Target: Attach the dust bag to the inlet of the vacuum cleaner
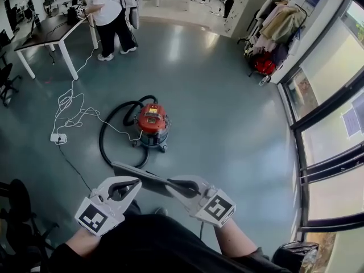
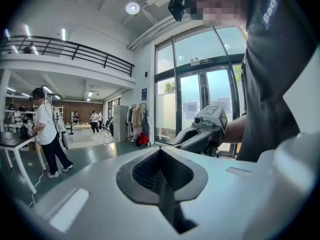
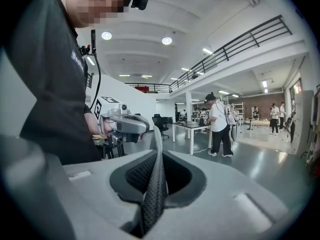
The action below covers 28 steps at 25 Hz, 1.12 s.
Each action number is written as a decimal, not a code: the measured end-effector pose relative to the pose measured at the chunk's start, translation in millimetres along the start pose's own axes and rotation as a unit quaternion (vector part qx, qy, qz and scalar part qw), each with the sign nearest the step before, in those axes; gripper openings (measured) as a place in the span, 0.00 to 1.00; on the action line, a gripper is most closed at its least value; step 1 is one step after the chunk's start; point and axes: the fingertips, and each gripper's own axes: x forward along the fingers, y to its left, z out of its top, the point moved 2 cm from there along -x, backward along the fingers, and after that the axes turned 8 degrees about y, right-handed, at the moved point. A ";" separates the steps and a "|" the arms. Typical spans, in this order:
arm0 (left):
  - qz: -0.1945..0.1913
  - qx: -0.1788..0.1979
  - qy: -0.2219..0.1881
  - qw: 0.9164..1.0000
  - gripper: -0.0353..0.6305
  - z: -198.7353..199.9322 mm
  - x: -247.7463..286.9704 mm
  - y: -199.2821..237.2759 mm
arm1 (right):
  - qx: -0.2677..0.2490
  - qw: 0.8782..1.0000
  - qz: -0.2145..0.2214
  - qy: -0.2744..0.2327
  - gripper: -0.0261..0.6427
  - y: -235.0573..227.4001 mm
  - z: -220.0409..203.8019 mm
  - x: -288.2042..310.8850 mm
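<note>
While the person holds both arms out low in the head view, the left tongs (image 1: 134, 183) and the right tongs (image 1: 172, 186) are each pressed together, pinching opposite edges of one flat, dark grey dust bag (image 1: 147, 177) stretched between them above the floor (image 1: 227, 112). One vacuum cleaner (image 1: 152, 123), red on top, stands on that floor well ahead of the bag, with one black hose (image 1: 104, 140) looped beside it. Its pale label is too small to read. Each tongs carries a cube with black-and-white square markers.
</note>
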 end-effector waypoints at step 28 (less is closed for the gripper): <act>-0.109 0.013 -0.018 0.994 0.08 -18.1 1.5 212.1 | 0.023 0.996 -0.062 0.058 0.07 -95.7 51.4 175.6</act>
